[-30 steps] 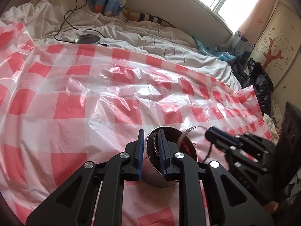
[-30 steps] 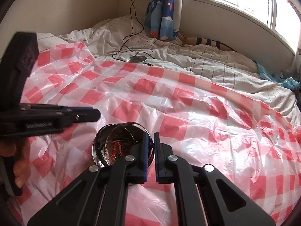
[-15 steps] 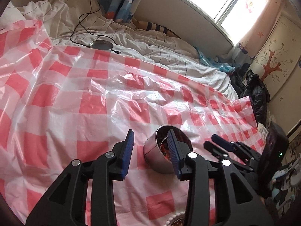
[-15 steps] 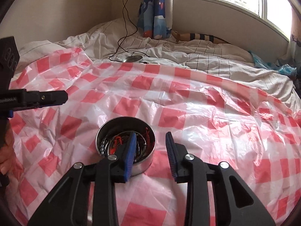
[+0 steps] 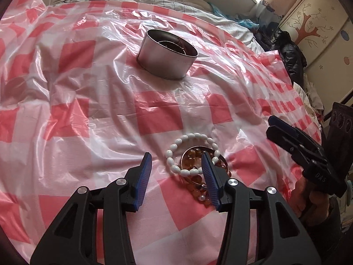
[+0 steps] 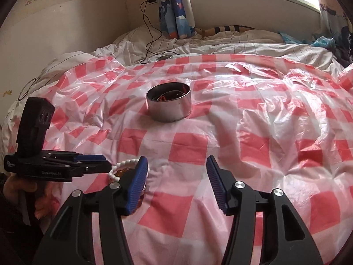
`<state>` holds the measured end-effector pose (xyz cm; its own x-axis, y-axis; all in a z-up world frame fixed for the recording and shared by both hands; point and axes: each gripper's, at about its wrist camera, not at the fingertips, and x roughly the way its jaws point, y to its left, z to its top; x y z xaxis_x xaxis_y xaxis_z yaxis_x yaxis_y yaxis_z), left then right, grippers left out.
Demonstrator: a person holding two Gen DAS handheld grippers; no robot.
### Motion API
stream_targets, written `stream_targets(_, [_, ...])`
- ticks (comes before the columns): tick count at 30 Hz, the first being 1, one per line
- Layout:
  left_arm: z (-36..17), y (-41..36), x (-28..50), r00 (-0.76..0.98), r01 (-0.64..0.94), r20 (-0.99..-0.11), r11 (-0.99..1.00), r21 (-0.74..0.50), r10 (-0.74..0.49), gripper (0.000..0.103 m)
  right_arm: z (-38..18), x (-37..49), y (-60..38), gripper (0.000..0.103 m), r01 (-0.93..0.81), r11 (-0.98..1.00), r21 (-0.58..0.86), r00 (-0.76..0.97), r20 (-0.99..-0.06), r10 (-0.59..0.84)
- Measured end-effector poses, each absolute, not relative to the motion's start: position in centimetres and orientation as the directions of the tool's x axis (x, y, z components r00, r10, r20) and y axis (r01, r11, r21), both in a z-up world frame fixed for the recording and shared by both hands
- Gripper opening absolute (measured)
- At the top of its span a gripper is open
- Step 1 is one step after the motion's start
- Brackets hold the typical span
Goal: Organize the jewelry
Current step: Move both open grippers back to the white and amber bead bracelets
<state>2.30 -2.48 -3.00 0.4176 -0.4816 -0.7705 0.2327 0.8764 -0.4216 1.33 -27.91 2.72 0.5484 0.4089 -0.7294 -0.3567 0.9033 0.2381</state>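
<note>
Your left claw (image 5: 176,172) is spread and its jaws are opening, with nothing pinched between them. The white bead bracelet (image 5: 191,152) lies just ahead of it, at the tip of its right finger, on top of an amber bead bracelet (image 5: 194,158) and a thin metal bangle (image 5: 222,160). Your right claw (image 6: 176,172) is also spread and opening; only the red and white checked plastic sheet (image 6: 242,137) shows between its fingers. The same pile of bracelets lies just beside the tip of its left finger.

Straight ahead of both claws, well apart from them, stands the round metal tin (image 5: 167,58), open on top, with some jewelry inside. The sheet between the claws and the tin is free, only wrinkled. On the right edge, beyond your right claw, the sheet ends near dark clothes (image 5: 286,50) and a cupboard with a painted tree (image 5: 308,28).

On the body of your right claw you can read "DAS". Behind the sheet, a black cable (image 6: 152,33) crosses the white bedding (image 6: 242,42).
</note>
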Motion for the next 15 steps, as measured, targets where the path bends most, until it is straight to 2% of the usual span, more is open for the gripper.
stream_targets(3, [-3.2,-3.1,2.6,0.428,0.244,-0.765,0.877,-0.415,-0.481,0.044,2.1,0.6,-26.7,0.054,-0.387,0.896,0.218,0.528,-0.744,0.409])
stream_targets(7, [-4.2,-3.2,4.0,0.39,0.214,-0.753,0.848,-0.485,-0.53,0.044,1.3,0.7,-26.7,0.055,-0.374,0.899,0.23,0.516,-0.754,0.407])
stream_targets(12, [-4.8,-3.5,4.9,0.387,0.191,-0.757,0.849,-0.493,-0.527,0.044,1.1,1.0,-26.9,0.056,-0.366,0.899,0.239,0.514,-0.754,0.409])
stream_targets(13, [-5.0,-3.4,5.1,0.389,0.182,-0.757,0.85,-0.495,-0.524,0.04,1.1,1.0,-26.7,0.056,-0.37,0.898,0.237,0.513,-0.755,0.41])
stream_targets(14, [-5.0,-3.4,5.1,0.392,0.178,-0.765,0.858,-0.482,-0.511,0.031,1.0,1.0,-26.6,0.056,-0.374,0.897,0.235,0.51,-0.756,0.411])
stream_targets(15, [-5.0,-3.5,5.2,0.397,0.179,-0.778,0.873,-0.454,-0.486,0.025,0.9,1.0,-26.4,0.056,-0.378,0.895,0.235,0.506,-0.758,0.412])
